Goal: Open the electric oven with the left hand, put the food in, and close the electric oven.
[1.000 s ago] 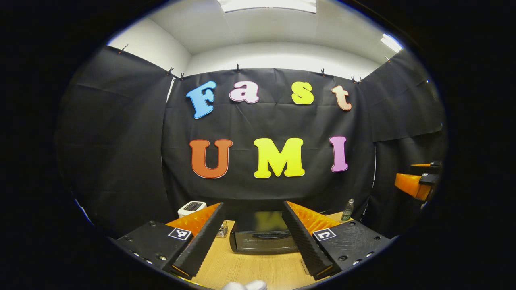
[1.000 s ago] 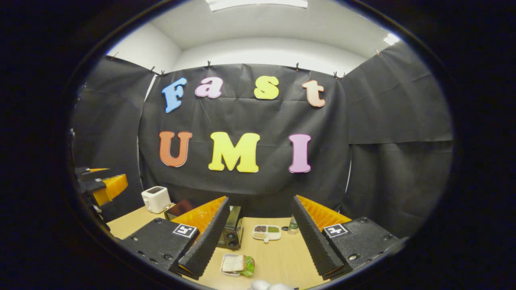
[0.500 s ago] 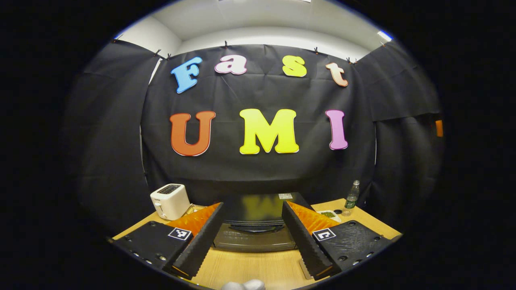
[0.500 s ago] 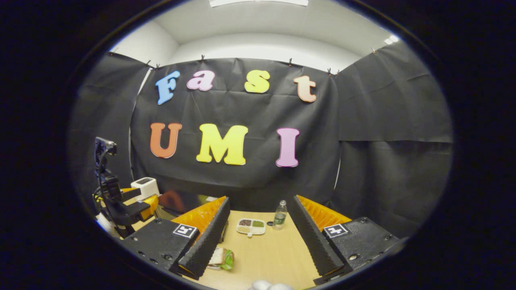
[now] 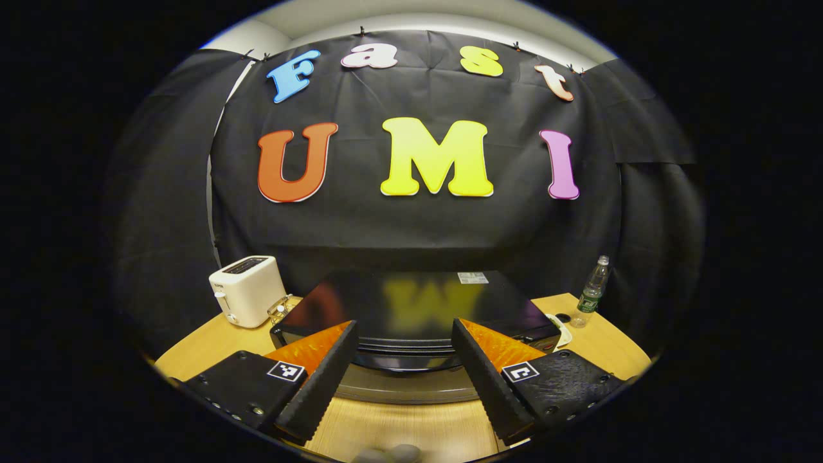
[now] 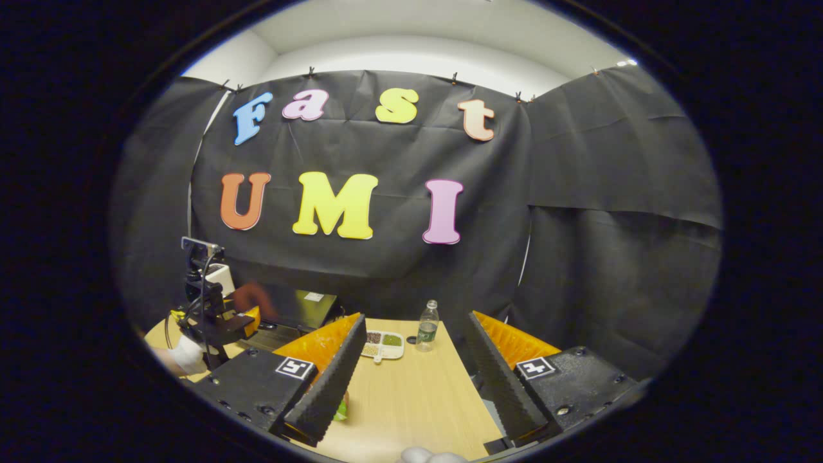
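Left tongs (image 5: 402,366) gape wide at the glossy black electric oven (image 5: 411,312), door shut. Right tongs (image 6: 411,379) hang wide above the wooden table (image 6: 418,405). Coming in too high could mean skidding off the handle.

You get even, fairly bright light from above — in the right gripper view a ceiling panel (image 6: 411,5) glows at the top edge. The black cloth swallows light, so the booth's sides read dim. In the left gripper view the glossy oven top (image 5: 411,302) throws back a smeared reflection. Fisheye bending is strong — the table edge (image 5: 193,350) curves and corners stretch. Your left gripper (image 5: 402,386) is sharp; the pale blob at the bottom edge is blurred. Shadows under things are soft.
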{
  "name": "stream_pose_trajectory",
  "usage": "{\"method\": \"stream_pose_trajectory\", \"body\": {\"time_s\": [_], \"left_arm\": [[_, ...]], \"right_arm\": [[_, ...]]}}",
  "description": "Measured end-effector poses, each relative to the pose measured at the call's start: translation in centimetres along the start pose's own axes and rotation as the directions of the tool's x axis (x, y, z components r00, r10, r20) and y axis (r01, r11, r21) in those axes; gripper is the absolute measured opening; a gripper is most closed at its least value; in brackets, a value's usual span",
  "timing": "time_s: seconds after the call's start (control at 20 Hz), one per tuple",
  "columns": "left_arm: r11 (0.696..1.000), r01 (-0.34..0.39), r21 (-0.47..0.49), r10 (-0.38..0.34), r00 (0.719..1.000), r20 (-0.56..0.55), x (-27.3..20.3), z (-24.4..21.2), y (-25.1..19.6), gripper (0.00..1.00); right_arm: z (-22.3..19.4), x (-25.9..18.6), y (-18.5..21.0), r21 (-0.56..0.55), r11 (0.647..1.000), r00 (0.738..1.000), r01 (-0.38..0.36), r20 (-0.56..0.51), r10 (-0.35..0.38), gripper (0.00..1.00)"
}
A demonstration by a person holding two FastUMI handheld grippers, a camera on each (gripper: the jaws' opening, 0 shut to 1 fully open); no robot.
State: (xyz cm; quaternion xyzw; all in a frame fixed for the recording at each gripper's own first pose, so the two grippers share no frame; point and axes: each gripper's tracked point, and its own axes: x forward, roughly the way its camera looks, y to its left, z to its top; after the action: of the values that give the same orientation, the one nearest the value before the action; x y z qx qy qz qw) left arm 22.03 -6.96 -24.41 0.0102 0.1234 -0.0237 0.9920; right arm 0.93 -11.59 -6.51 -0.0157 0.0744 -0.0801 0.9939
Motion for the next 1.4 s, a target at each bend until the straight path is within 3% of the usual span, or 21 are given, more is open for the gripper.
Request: {"method": "stream_pose_trajectory", "body": {"time_s": [0.1,0.15,0.2,0.3,0.9,1.4], "left_arm": [[1.0,-0.002,0.016,0.003,0.999,-0.033,0.7,-1.3,0.0,0.95],[1.0,0.001,0.019,0.0,0.999,-0.04,0.9,-1.9,0.0,0.86],[1.0,0.0,0.019,0.002,0.998,-0.06,1.0,-2.4,0.0,0.95],[0.999,-0.001,0.035,0.003,0.999,-0.049,1.1,-2.3,0.2,0.98],[0.999,0.009,0.033,-0.007,0.998,-0.06,-2.5,-4.2,0.3,0.99],[0.999,0.018,0.031,-0.014,0.995,-0.102,-7.4,-8.8,0.7,0.99]], "right_arm": [[0.0,0.4,0.3,-0.004,1.0,1.0,-0.002,-0.005,0.002,0.96],[-0.2,0.6,0.6,-0.008,1.0,1.0,-0.007,-0.01,0.007,0.96],[-0.4,0.7,0.8,-0.01,1.0,1.0,-0.011,-0.015,0.011,0.96],[-0.4,1.0,1.2,-0.015,1.0,1.0,-0.016,-0.018,0.016,0.96],[0.0,1.1,3.3,-0.025,0.997,0.997,-0.073,-0.002,0.073,0.97],[-1.3,-0.6,3.6,-0.043,0.995,0.996,-0.086,-0.004,0.086,0.97]]}}
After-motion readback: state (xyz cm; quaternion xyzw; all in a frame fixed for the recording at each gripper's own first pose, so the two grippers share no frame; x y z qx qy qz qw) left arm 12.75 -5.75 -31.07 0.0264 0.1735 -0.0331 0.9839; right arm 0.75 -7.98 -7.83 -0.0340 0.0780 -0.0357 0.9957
